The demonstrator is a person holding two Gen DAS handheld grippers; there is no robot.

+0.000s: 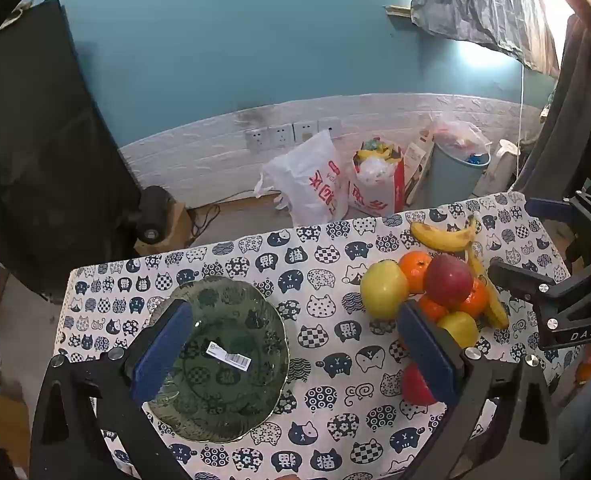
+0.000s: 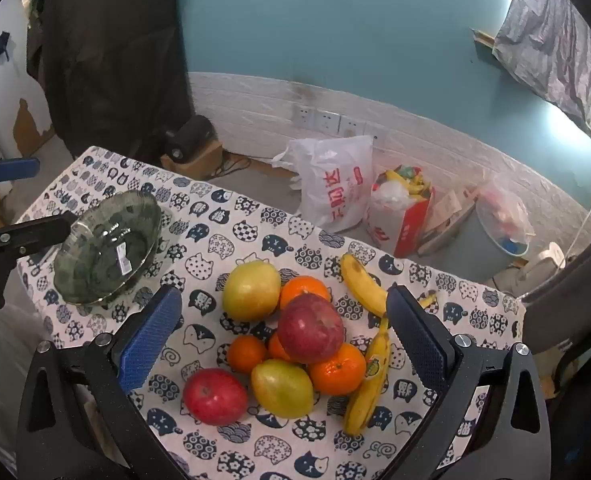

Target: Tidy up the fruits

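A green glass plate [image 1: 231,396] with a barcode sticker lies on the cat-print tablecloth [image 1: 327,344]; it also shows in the right wrist view [image 2: 95,272]. A pile of fruit sits to its right: two red apples [image 2: 310,328] [image 2: 214,396], two yellow-green apples [image 2: 251,290] [image 2: 282,388], several oranges [image 2: 337,368] and two bananas [image 2: 361,284] [image 2: 369,380]. My left gripper [image 1: 291,348] is open, above the plate's right side. My right gripper [image 2: 283,344] is open, above the fruit pile.
Beyond the table's far edge, on the floor, stand a white plastic bag [image 2: 335,188], a red-and-white paper bag [image 2: 399,216], a blue bin [image 2: 495,236] and a black device on a box [image 2: 191,140]. A dark coat [image 2: 111,48] hangs at the left.
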